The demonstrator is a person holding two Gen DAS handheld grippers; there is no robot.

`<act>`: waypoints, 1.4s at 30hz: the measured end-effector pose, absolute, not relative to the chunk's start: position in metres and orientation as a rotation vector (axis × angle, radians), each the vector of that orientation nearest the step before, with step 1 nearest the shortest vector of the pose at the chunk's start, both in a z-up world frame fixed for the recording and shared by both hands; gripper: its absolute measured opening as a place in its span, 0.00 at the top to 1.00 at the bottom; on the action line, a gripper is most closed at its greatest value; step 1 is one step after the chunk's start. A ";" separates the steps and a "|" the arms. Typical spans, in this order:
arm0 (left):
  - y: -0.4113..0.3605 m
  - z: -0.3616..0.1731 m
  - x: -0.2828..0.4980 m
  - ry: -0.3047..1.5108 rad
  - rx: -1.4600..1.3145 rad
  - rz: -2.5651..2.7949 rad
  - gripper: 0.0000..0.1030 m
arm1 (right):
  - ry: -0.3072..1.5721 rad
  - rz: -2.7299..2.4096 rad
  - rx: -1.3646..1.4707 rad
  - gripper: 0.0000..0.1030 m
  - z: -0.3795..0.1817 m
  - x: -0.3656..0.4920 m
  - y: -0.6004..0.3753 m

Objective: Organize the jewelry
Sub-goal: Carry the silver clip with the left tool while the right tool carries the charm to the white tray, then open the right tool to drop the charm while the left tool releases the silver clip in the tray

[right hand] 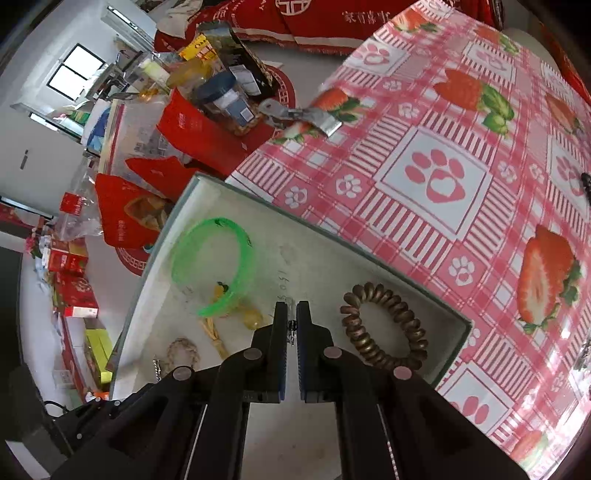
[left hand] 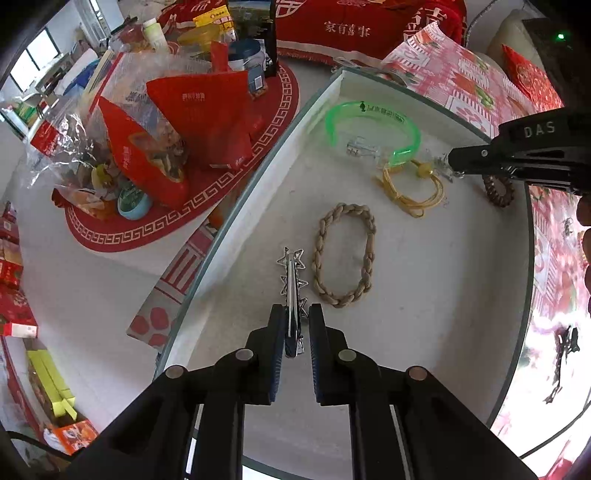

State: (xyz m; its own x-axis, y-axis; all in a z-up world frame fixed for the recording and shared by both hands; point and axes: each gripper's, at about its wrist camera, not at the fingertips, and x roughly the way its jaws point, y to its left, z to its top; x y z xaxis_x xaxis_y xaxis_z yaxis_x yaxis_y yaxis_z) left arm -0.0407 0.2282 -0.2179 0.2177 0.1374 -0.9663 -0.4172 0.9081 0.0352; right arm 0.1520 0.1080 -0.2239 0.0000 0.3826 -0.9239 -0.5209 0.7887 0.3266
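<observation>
Desk (right hand: 443,155) covered w/ pink-and-white checked oilcloth, strawberry and paw-print pattern; glossy, bright daylight glare at its right edge. Pale floor (left hand: 92,295) below. Round red mat (left hand: 236,192) w/ white key-pattern border on floor, piled w/ red bags and clear plastic bags. Red boxes (right hand: 74,273) and yellow cartons (left hand: 51,384) along left side. Red cloth w/ white Chinese characters (left hand: 351,26) at top. White walls; dark-framed window (right hand: 75,72) upper left, daylight coming in.
</observation>
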 end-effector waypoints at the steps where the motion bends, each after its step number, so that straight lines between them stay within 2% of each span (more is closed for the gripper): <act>1: 0.227 -0.218 -0.041 1.298 -0.245 0.391 0.82 | 1.409 0.710 -0.124 0.95 -0.226 0.151 0.108; 12: 0.223 -0.217 -0.037 1.321 -0.200 0.401 0.82 | 1.446 0.705 -0.132 0.94 -0.234 0.146 0.108; 15: 0.221 -0.216 -0.037 1.326 -0.191 0.407 0.82 | 1.464 0.709 -0.115 0.89 -0.235 0.146 0.107; 16: 0.220 -0.216 -0.038 1.327 -0.189 0.407 0.82 | 1.466 0.710 -0.108 0.82 -0.234 0.146 0.107; 17: 0.220 -0.215 -0.037 1.329 -0.184 0.409 0.82 | 1.467 0.711 -0.101 0.69 -0.233 0.146 0.106; 19: 0.219 -0.215 -0.037 1.333 -0.178 0.410 0.81 | 1.465 0.715 -0.089 0.54 -0.230 0.145 0.103; 35: 0.212 -0.205 -0.033 1.336 -0.134 0.418 0.81 | 1.428 0.763 0.006 0.51 -0.193 0.124 0.073; 36: 0.211 -0.203 -0.033 1.331 -0.129 0.418 0.79 | 1.423 0.760 0.011 0.51 -0.190 0.121 0.070; 37: 0.210 -0.203 -0.033 1.330 -0.124 0.417 0.56 | 1.419 0.757 0.021 0.51 -0.188 0.119 0.066; 38: 0.209 -0.200 -0.033 1.326 -0.116 0.423 0.37 | 1.417 0.756 0.032 0.51 -0.187 0.118 0.062; 39: 0.208 -0.197 -0.033 1.310 -0.108 0.435 0.11 | 1.416 0.754 0.041 0.51 -0.186 0.117 0.061; 42: 0.205 -0.187 -0.032 1.281 -0.080 0.435 0.09 | 1.410 0.740 0.083 0.51 -0.181 0.112 0.048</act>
State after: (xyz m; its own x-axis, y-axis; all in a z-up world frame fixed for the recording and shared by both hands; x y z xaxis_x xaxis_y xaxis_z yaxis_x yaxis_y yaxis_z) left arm -0.0316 0.2048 -0.1867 0.2165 0.2696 -0.9383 -0.3570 0.9164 0.1809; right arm 0.1117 0.0482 -0.1808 -0.0208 0.5112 -0.8592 -0.4174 0.7765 0.4721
